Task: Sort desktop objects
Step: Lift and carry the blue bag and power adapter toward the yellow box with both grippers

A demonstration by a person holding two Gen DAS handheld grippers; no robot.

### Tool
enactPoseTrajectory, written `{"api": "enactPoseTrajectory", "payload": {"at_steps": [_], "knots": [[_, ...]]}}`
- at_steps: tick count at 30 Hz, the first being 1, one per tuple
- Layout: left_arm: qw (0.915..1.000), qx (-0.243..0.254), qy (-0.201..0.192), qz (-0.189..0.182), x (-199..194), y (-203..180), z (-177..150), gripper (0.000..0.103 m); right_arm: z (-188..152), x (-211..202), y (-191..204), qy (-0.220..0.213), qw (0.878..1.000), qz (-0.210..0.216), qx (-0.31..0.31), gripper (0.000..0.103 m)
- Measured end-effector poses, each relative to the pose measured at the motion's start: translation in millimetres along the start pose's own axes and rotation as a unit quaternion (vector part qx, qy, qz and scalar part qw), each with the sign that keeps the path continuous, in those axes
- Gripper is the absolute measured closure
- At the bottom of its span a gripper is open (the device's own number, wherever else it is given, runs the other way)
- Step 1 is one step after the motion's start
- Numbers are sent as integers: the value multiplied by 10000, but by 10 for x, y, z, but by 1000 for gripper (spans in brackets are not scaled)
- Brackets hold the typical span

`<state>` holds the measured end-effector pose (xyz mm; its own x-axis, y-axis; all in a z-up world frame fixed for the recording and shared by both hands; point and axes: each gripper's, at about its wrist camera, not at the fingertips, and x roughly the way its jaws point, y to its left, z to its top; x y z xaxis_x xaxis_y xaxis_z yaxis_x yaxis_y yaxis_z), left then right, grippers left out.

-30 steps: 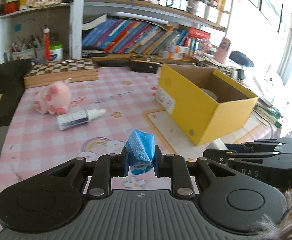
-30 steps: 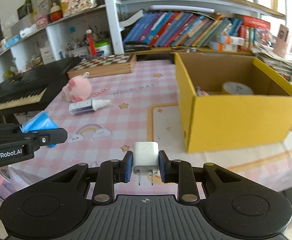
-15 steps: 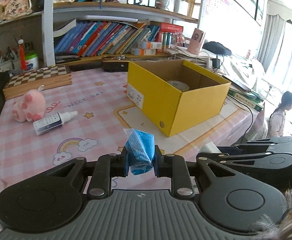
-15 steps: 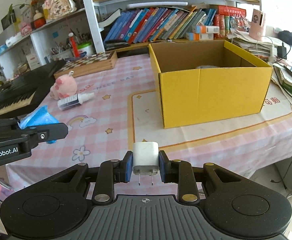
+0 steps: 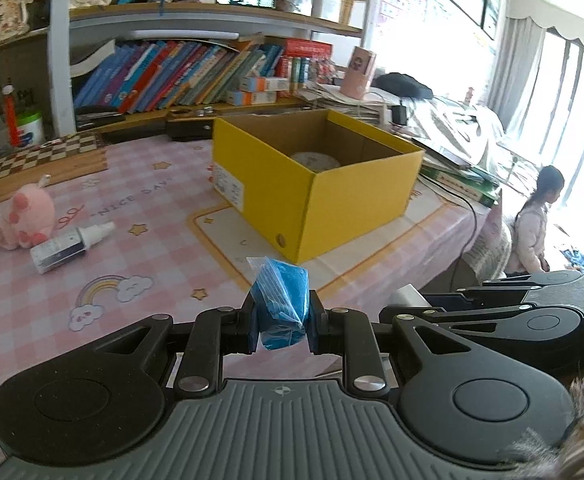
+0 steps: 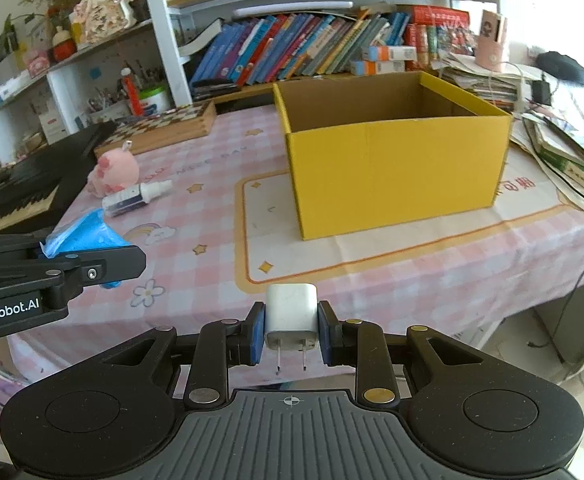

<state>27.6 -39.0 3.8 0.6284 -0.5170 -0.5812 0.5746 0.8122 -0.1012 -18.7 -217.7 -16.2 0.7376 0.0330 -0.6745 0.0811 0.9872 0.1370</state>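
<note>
Both claws swung toward the yellow box (image 6: 392, 168) vs 1 s ago, now nearer center. Left claw (image 5: 279, 320) stayed clenched on the blue packet (image 5: 281, 304), right claw (image 6: 291, 332) on the white charger (image 6: 291, 314); drop-off likely next.

Box (image 5: 332, 200) on table (image 5: 139, 256), right of bottle (image 5: 67, 242); toy (image 5: 27, 216) just behind bottle; chessboard (image 5: 47, 160) behind toy.

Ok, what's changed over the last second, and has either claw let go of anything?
Both views swung sideways and pulled back: the yellow box slid from the right edge toward the middle, and more table edge now shows. Nothing was released or picked up. The left claw stays shut on the blue packet, the right claw on the white charger. The pink plush and spray bottle haven't moved.
</note>
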Motion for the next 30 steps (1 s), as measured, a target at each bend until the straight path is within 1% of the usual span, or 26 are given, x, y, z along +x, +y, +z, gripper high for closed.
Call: {"api": "enactPoseTrajectory", "payload": {"at_steps": [11, 23, 30], "knots": [[9985, 292, 87, -452, 117, -259, 19, 83, -124, -146, -210, 24, 9990, -339, 297, 77], [9939, 557, 192, -934, 253, -476, 50, 83, -216, -258, -400, 67, 9954, -733, 621, 77], [9940, 502, 124, -962, 313, -438, 121, 83, -152, -224, -408, 33, 9949, -799, 607, 77]]}}
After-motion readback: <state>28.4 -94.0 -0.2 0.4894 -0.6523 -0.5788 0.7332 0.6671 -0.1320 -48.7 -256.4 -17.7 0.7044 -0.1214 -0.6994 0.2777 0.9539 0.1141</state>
